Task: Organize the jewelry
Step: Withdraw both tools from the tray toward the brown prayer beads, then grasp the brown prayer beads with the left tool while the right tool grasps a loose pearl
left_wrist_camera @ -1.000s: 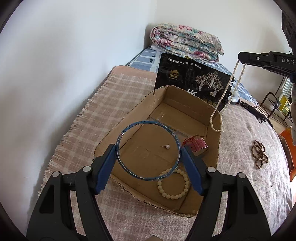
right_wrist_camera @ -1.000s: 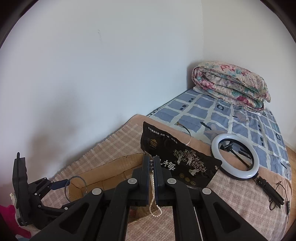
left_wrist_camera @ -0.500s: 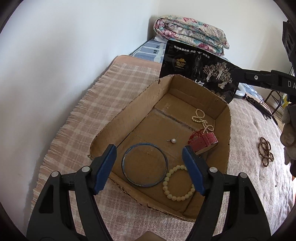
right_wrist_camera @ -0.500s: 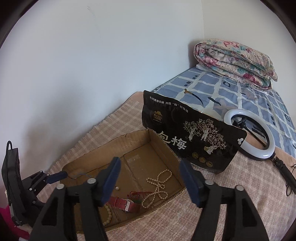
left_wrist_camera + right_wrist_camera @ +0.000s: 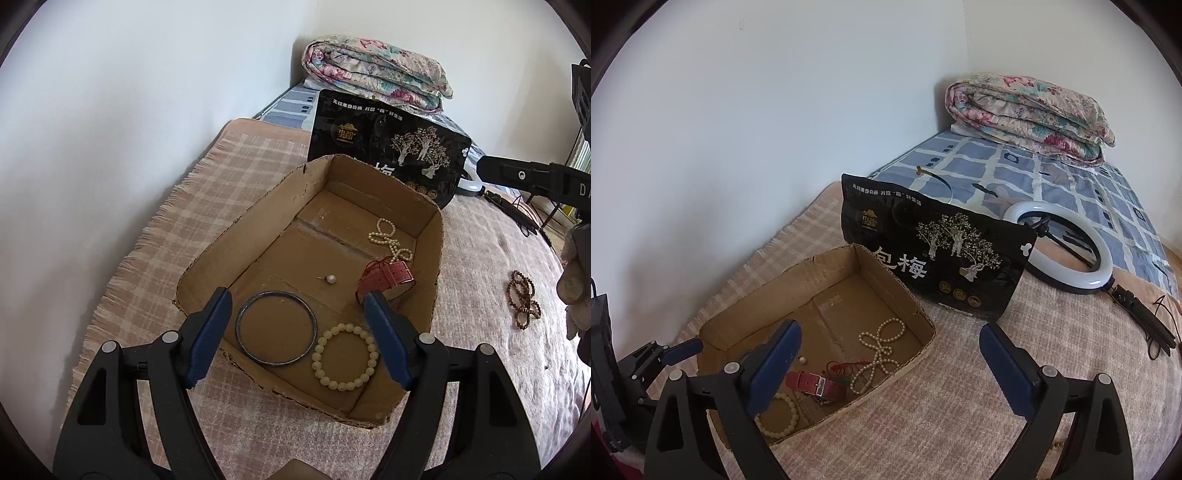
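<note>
Both of my grippers hang over a shallow cardboard box point(image 5: 258, 221) of jewelry. My left gripper point(image 5: 299, 325) has its blue-padded jaws apart with nothing between them, poised over the box's near end. My right gripper point(image 5: 886, 354) has just been opening; its jaws stand wide and empty above the box's near wall.

The pearl necklace point(image 5: 879, 347) lies limp on the box floor near the far right corner, looped into a loose figure-eight whose long axis runs from the far wall back toward the red watch strap point(image 5: 388, 277), which it touches. The dark metal bangle point(image 5: 276, 328) lies flat at the near end, just beside a round cream bead bracelet point(image 5: 345, 356). A single pearl stud point(image 5: 330, 278) rests mid-floor, its pin pointing left. A brown bead strand point(image 5: 522, 304) lies coiled outside the box, on the blanket to its right.

The box sits on a pink checked, fringed blanket point(image 5: 207, 192) spread over a bed against a plain white wall point(image 5: 738, 129). A glossy black printed pouch point(image 5: 934, 258) stands upright against the box's far wall. Beyond it lie a white ring light point(image 5: 1060, 251) on a blue checked sheet point(image 5: 1015, 173) and a folded floral quilt point(image 5: 1027, 110).
</note>
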`<move>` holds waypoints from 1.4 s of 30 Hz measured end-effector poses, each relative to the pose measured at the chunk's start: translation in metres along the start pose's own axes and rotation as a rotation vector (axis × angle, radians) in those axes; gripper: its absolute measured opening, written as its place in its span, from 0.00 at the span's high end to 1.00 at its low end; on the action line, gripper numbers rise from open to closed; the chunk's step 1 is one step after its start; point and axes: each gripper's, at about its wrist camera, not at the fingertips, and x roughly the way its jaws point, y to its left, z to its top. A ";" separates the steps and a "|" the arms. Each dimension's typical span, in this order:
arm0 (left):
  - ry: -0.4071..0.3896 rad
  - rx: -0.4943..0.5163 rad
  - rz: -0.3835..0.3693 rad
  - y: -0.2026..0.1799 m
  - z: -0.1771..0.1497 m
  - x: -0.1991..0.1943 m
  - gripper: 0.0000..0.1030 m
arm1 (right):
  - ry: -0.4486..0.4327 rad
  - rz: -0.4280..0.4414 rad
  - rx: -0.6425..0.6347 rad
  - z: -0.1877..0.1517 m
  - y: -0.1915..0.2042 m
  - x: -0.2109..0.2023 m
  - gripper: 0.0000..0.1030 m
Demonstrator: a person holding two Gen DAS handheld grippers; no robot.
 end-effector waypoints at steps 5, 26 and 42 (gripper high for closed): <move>-0.024 0.019 -0.009 -0.015 0.001 -0.017 0.26 | -0.028 -0.027 0.009 -0.005 -0.009 -0.026 0.01; -0.049 0.120 -0.162 -0.113 -0.017 -0.046 0.26 | -0.079 -0.195 0.176 -0.093 -0.142 -0.155 0.00; 0.001 0.200 -0.242 -0.182 -0.033 -0.028 0.26 | -0.014 -0.202 0.244 -0.196 -0.198 -0.179 0.04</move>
